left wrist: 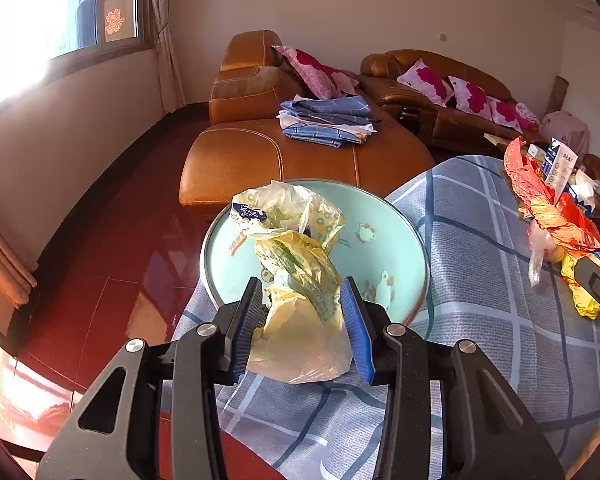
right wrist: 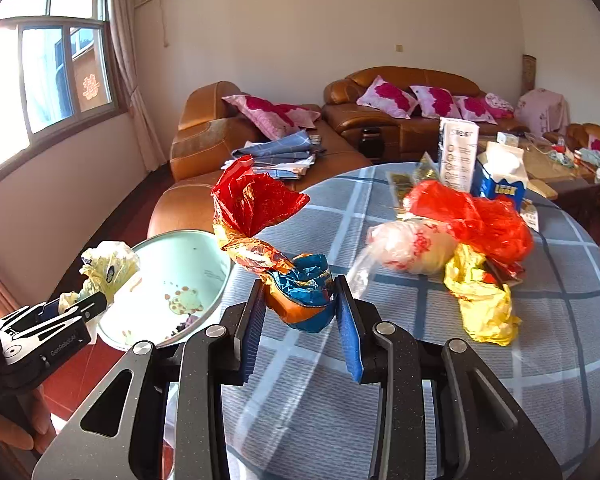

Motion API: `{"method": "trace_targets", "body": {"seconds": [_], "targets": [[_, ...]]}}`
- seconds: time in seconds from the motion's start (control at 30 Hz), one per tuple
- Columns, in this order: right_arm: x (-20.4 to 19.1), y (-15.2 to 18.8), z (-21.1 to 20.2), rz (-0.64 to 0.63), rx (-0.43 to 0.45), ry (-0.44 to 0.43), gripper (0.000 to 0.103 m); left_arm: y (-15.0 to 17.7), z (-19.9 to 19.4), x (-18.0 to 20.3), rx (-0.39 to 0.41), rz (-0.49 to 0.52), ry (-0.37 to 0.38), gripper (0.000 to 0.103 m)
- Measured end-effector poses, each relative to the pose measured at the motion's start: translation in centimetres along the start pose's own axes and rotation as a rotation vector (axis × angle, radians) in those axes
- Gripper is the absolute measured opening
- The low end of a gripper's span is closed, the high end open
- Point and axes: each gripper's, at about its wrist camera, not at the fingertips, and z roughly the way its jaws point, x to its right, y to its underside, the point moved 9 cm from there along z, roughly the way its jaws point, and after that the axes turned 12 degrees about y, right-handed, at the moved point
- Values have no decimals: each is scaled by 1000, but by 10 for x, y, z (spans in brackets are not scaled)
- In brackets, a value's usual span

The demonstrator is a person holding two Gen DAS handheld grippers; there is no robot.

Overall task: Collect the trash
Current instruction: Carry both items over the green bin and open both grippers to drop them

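Left wrist view: left tongs (left wrist: 302, 320) at lower centre, clamped on a yellow bag (left wrist: 300, 276), held over the rim of the pale green basin (left wrist: 396, 236) at frame centre. Checked bench (left wrist: 480, 280) to the right; red wrapper (left wrist: 540, 196) at right edge.

Right wrist view: right tongs (right wrist: 300, 316) at lower centre, gripping the blue end of the red wrapper (right wrist: 256, 216) above the bench (right wrist: 420, 360). Basin (right wrist: 168, 264) at left; more trash (right wrist: 472, 248) piled right of centre.

Each gripper (left wrist: 304, 320) had a matte black speckled frame with triangular cut-outs, round silver pivot screws and two fingers (left wrist: 358, 330) faced with ribbed blue pads. The left gripper (right wrist: 66, 308) carried white lettering on its side, possibly a maker's name.
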Motion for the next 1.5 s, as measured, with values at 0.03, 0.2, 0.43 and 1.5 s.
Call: {"method": "trace_targets", "body": {"seconds": [0.03, 0.2, 0.43, 1.5], "targets": [[-4, 0, 0, -7, 0, -5, 35, 0, 0, -2, -1, -5, 0, 41], [-24, -1, 4, -31, -5, -26, 35, 1, 1, -13, 2, -26, -2, 41], [-46, 0, 10, -64, -16, -52, 35, 0, 4, -29, 2, -62, -8, 41], [-125, 1, 80, -186, -135, -115, 37, -5, 50, -43, -88, -94, 0, 41]]}}
